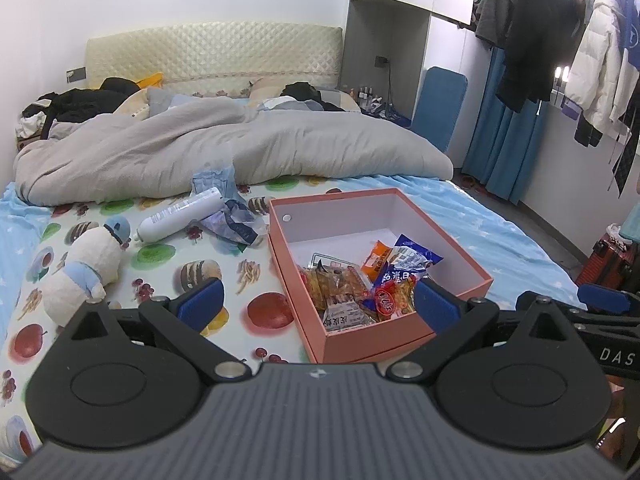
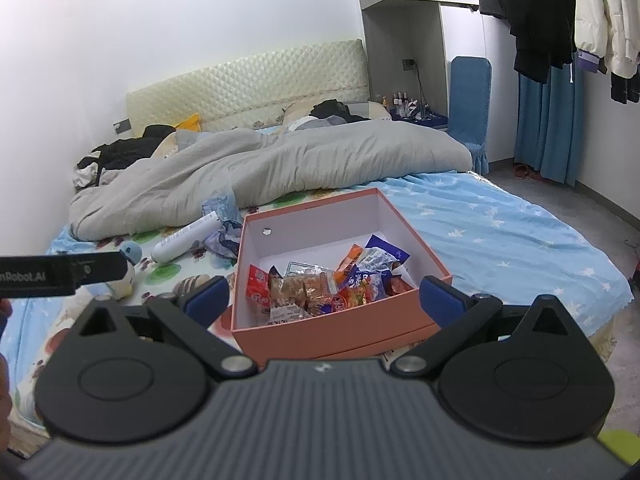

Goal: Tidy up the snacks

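**Two open claws hovering over snack box on bed**

Both claws are sitting wide apart, gripping nothing. Left claw (image 1: 316,300) and right claw (image 2: 324,300) are each hanging just short of the pink box (image 1: 400,336), which is resting on the bed (image 1: 500,236) w/ its near wall facing the cameras.

Key relation: box is lying straight ahead of both claws, slightly below. In left wrist view the box is sitting ahead and a bit right of centre; in right wrist view it's almost dead centre, so right claw is looking better lined up, tho neither is clearly nearer. Box long axis is running away from the claws, toward the grey duvet (image 1: 240,152).

Box contents: snack packets (image 1: 348,284) are piling in the near half — clear-wrapped brown pastries, a red packet, an orange packet (image 1: 378,258), a blue packet (image 1: 412,258). Far half is showing bare white floor. No lid on.

Outside box, left of it on the sheet: white bottle (image 1: 180,216), crumpled blue-white wrapper (image 1: 236,224), plush toy (image 1: 88,264). None touching the box.

Judgement: snacks are looking mostly gathered already; nxt move is prob a reach down into the near half.
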